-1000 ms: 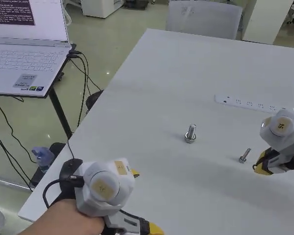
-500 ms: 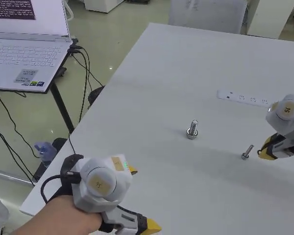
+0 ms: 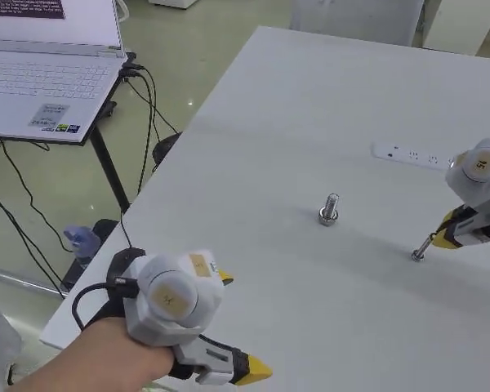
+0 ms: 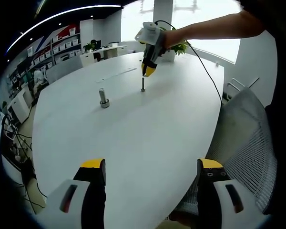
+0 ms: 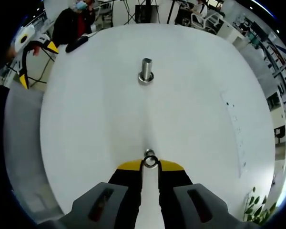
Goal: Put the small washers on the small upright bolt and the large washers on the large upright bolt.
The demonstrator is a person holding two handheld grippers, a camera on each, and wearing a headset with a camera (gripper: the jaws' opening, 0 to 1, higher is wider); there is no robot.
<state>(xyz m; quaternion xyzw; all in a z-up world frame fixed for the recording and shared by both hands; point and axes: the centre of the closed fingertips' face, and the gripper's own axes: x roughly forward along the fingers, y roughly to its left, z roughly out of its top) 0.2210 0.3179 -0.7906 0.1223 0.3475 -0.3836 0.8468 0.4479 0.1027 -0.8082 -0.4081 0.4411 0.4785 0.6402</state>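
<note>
**A:** Head view first. How far along are we?

**B:** Early, I'd judge. The large bolt (image 3: 328,210) stands upright, well in from the left edge of the surface (image 3: 310,98). The small bolt (image 3: 420,249) is farther in and leans, with its top at the right claw (image 3: 439,240). The left claw (image 3: 240,325) hangs by the near left corner with its jaws spread.

**A:** And the left gripper view?

**B:** The left claw (image 4: 151,164) is wide open over the near edge, holding nothing. Far ahead stands the large bolt (image 4: 104,98). Beyond it is the small bolt (image 4: 143,85), with the right claw (image 4: 148,71) on its top.

**A:** Right gripper view?

**B:** The right claw (image 5: 150,165) is pinched on the small bolt's upper end. A ring (image 5: 150,161) shows there. It may be a washer or the bolt's own tip; I can't tell which. The large bolt (image 5: 145,71) stands mid-surface. Most of the stacking looks yet to do.
</note>
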